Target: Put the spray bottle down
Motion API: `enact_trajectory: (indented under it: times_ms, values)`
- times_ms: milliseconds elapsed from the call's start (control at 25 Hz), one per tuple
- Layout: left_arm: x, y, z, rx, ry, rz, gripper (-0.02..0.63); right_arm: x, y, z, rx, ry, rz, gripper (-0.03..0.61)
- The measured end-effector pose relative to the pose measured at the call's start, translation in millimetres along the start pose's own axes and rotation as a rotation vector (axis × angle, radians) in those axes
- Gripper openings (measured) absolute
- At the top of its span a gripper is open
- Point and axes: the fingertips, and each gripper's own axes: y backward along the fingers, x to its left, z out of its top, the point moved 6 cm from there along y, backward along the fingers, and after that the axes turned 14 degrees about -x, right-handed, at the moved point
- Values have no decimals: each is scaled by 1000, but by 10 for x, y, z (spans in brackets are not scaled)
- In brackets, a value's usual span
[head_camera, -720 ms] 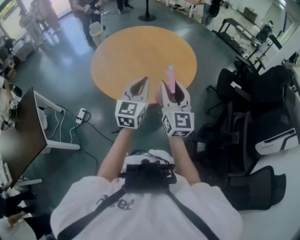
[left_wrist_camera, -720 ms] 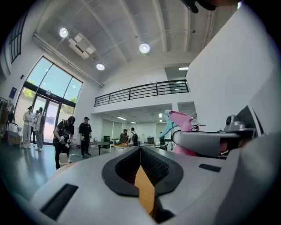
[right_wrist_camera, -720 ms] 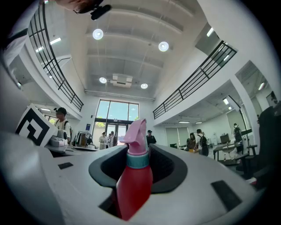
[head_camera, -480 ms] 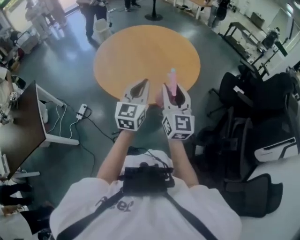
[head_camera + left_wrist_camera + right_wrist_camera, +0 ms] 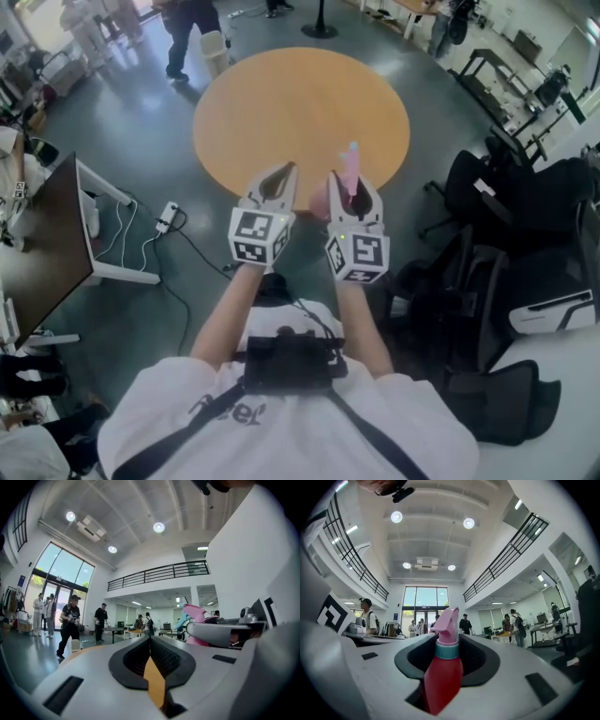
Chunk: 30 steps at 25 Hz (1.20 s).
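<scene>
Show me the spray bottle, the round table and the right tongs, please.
spray bottle (image 5: 443, 677): right gripper view, on its red body.
round wooden table (image 5: 300, 94): head view, on its bare top.
right tongs (image 5: 349, 190): head view, between the two tips, which grip the bottle.

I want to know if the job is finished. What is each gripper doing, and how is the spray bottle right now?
Spray bottle: upright, held up off the table, not yet put down.
Right gripper: shut on the spray bottle.
Left gripper: shut, nothing between its jaws.
</scene>
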Motion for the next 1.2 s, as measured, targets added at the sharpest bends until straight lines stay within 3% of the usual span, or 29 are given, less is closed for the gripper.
enact_trajectory:
  times_ms: [520,920,1200]
  values:
    - [806,-694,-249,17,46,-9,12,30,-912,-459,70,-3,-30,164]
    - [1607,-1149,-301,-29,70,7,12,227,-1804,-787,63,36,-17,164]
    - [1822,-1306,-623,7,123,2,12,226,-1923,-1137,132,65,-42,166]
